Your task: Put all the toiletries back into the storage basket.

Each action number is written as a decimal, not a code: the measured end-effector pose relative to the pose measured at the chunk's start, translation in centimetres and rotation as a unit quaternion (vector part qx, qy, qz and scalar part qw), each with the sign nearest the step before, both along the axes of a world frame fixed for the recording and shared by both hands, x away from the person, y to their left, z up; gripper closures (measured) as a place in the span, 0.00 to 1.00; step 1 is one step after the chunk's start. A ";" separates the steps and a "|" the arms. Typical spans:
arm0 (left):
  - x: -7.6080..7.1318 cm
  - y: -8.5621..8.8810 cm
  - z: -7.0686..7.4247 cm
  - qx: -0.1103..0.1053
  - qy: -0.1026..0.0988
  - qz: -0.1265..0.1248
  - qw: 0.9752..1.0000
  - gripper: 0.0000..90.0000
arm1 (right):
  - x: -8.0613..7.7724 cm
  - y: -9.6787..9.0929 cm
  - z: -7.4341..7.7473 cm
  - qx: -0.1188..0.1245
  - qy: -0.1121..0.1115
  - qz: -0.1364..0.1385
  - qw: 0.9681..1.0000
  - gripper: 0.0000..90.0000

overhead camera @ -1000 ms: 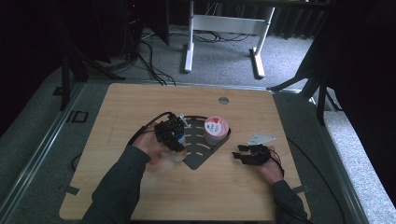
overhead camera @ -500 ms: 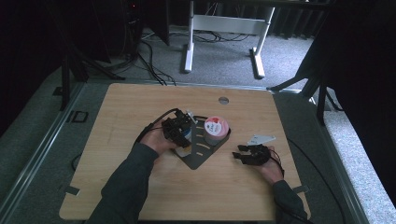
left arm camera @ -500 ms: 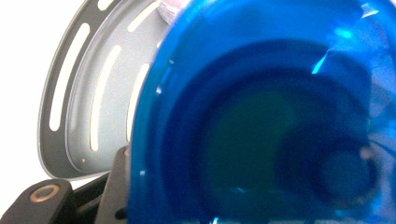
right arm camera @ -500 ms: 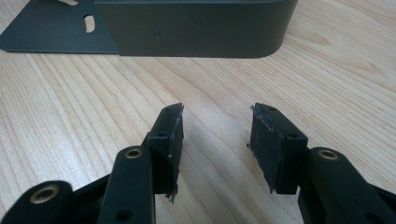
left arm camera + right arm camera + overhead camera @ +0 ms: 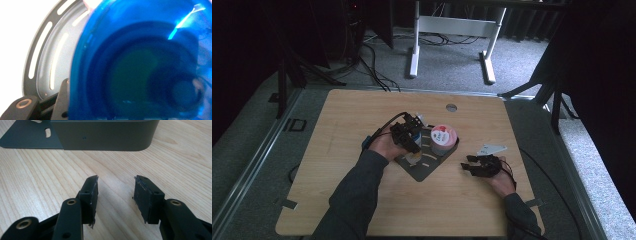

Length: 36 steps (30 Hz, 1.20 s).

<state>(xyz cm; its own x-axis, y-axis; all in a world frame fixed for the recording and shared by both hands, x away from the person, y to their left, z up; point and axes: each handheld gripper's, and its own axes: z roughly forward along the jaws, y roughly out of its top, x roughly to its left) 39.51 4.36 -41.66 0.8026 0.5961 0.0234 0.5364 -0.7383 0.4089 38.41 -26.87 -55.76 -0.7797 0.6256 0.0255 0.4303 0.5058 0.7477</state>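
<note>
Blue cup [image 5: 140, 62] btwn left gripper [image 5: 408, 135] jaws, gripped

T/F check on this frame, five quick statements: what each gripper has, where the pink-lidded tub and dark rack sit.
1. The right gripper is empty, with bare table between its jaws. True.
2. The left gripper holds a blue see-through thing. True.
3. The pink-lidded tub lies on the floor. False: it stands on the dark rack on the table.
4. Both grippers are over the rack. False: the right one rests on the table beside it.
5. The rack sits at the table's far left corner. False: it is near the middle.
</note>
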 end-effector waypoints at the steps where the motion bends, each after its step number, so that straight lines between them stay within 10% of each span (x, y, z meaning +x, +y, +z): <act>1: 0.1 -0.1 0.1 0.000 0.000 0.001 1.000 0.62 | 0.0 0.0 0.0 0.000 0.000 0.000 1.000 0.60; 36: 4.1 -1.5 -0.3 -0.003 0.008 0.024 1.000 0.62 | -0.1 0.0 0.0 -0.001 -0.001 -0.002 1.000 0.60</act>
<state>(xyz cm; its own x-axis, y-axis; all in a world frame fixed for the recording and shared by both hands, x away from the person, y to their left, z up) 43.56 2.89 -41.92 0.7733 0.6340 0.0071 0.5777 -0.7090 0.4044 38.31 -26.85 -55.77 -0.7774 0.6286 0.0234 0.4309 0.5050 0.7478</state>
